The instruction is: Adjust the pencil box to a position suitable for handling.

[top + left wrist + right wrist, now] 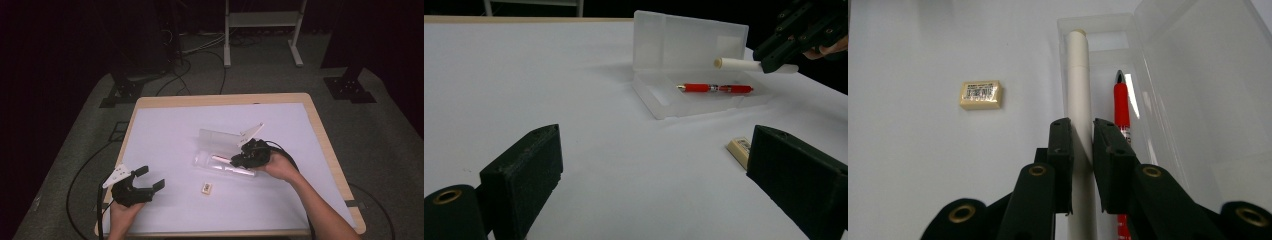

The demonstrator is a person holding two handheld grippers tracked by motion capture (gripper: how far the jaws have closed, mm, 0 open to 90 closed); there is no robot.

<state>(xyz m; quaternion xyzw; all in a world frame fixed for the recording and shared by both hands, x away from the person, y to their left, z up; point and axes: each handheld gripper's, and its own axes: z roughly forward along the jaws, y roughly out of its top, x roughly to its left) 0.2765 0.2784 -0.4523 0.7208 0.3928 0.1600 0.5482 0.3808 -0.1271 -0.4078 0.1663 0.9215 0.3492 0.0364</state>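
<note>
Clearly the white tube (1077,95), pinched in the right gripper (1082,165), hangs level over the open clear case (659,102), beside the red pen (1120,107) lying inside. Best lower it parallel to the pen, clear of the near wall, before releasing. Across the bench (165,135) the left gripper (145,180) rests spread, holding nothing, the eraser (740,149) just ahead of it.

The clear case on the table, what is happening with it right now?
A person is packing the open case. The right gripper is shut on a white pen and holds it over the case tray, beside a red pen that already lies inside. The lid stands up behind. The left gripper rests open near the table's front edge, holding nothing. A small eraser lies on the table, outside the case.
</note>
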